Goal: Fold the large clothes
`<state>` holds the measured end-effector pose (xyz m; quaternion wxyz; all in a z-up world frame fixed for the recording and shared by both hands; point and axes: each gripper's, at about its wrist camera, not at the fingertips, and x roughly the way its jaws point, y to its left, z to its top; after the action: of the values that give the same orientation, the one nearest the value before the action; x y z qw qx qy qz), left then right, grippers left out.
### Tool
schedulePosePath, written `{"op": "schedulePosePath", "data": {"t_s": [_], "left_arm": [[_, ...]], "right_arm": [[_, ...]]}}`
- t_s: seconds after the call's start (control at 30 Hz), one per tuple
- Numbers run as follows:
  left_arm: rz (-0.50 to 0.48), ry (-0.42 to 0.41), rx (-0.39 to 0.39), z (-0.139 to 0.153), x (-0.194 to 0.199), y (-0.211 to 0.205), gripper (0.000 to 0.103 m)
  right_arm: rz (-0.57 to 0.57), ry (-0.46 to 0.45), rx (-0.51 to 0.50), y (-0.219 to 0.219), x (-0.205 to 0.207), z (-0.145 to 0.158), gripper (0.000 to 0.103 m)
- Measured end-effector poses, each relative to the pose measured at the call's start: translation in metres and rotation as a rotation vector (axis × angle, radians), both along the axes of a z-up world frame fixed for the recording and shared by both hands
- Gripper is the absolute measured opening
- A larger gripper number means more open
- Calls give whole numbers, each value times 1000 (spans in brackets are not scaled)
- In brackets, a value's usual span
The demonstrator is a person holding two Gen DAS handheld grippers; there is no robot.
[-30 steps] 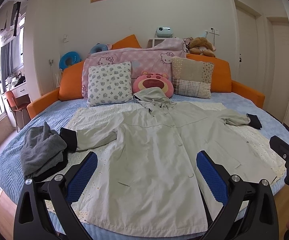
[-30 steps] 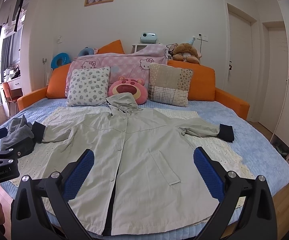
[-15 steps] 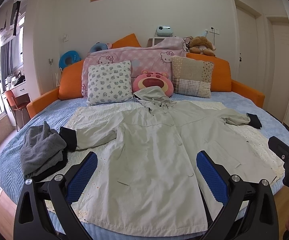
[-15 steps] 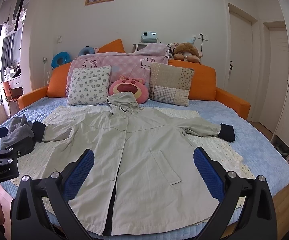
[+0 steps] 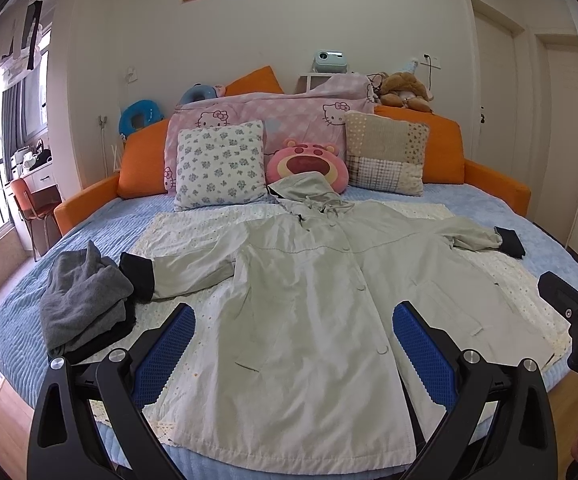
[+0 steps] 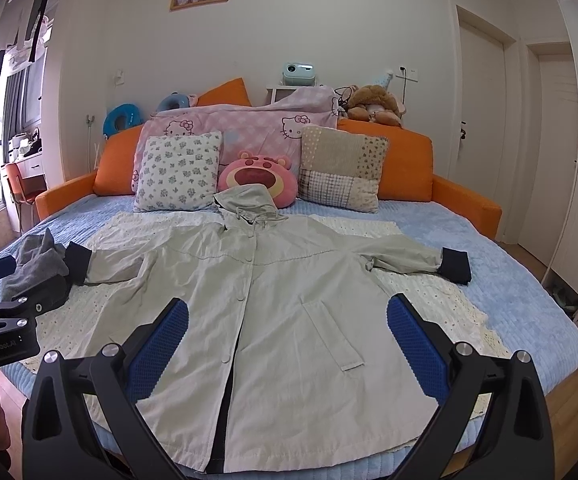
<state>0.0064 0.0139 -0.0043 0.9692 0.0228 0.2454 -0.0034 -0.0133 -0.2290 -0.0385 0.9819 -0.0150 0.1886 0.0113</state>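
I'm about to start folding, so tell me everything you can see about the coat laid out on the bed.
The coat is a pale grey-green hooded one in thin, slightly creased fabric. It lies flat, front up, on a cream lace cover over the blue bed. Both sleeves stretch sideways and end in dark cuffs. The hood rests against a pink bear pillow. Buttons run down the front, which gapes near the hem; a flap pocket shows. The left cuff touches a grey clothes pile. Neither gripper touches it.

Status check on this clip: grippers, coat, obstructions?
Left hand-held gripper open, empty. Right hand-held gripper open, empty. Coat spread flat, unfolded. Grey clothes pile touching its sleeve cuff.
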Motion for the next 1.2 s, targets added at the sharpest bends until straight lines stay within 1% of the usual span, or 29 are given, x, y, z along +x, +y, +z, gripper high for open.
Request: {"op": "schedulePosePath", "data": {"t_s": [0.23, 0.6, 1.2], "left_arm": [[1, -1, 0, 1, 0, 1, 100], [1, -3, -1, 1, 1, 2, 100], [4, -2, -2, 0, 1, 2, 100]], "right_arm": [[0, -3, 2, 0, 0, 0, 98], [-4, -46, 15, 3, -6, 9, 98], [-4, -50, 17, 3, -9, 13, 98]]}}
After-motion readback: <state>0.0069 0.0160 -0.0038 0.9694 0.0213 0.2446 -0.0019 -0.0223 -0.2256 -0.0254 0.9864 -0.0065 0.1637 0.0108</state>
